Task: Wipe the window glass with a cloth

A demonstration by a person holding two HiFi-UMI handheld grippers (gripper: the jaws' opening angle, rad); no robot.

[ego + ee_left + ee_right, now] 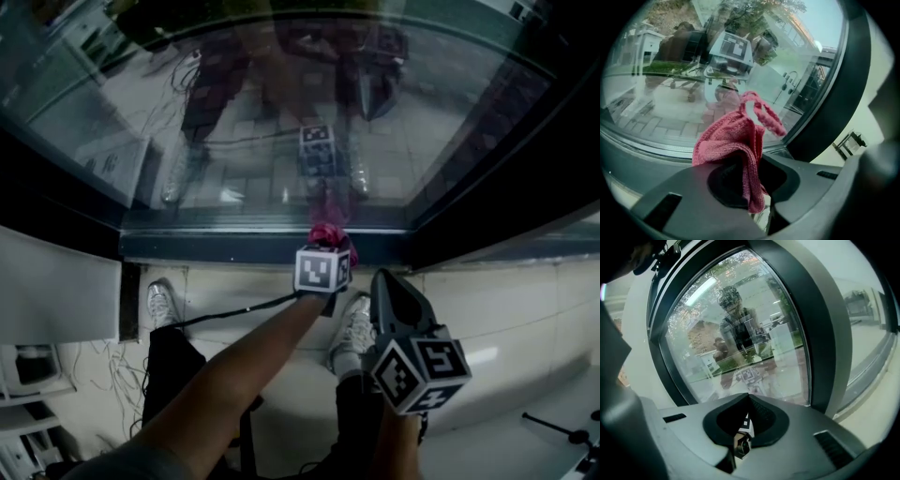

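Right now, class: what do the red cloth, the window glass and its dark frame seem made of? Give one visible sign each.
Cloth: soft looped textile, probably microfibre; fuzzy weave, limp folds.
Window glass: clear glossy glass; it shows reflections and the paving beyond.
Frame: smooth dark matte, maybe painted metal; uncertain.

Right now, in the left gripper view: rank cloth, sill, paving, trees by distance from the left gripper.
1. cloth, in the left gripper jaws.
2. sill, just behind, lower left.
3. paving, outdoors, mid-left.
4. trees, outdoors, top.
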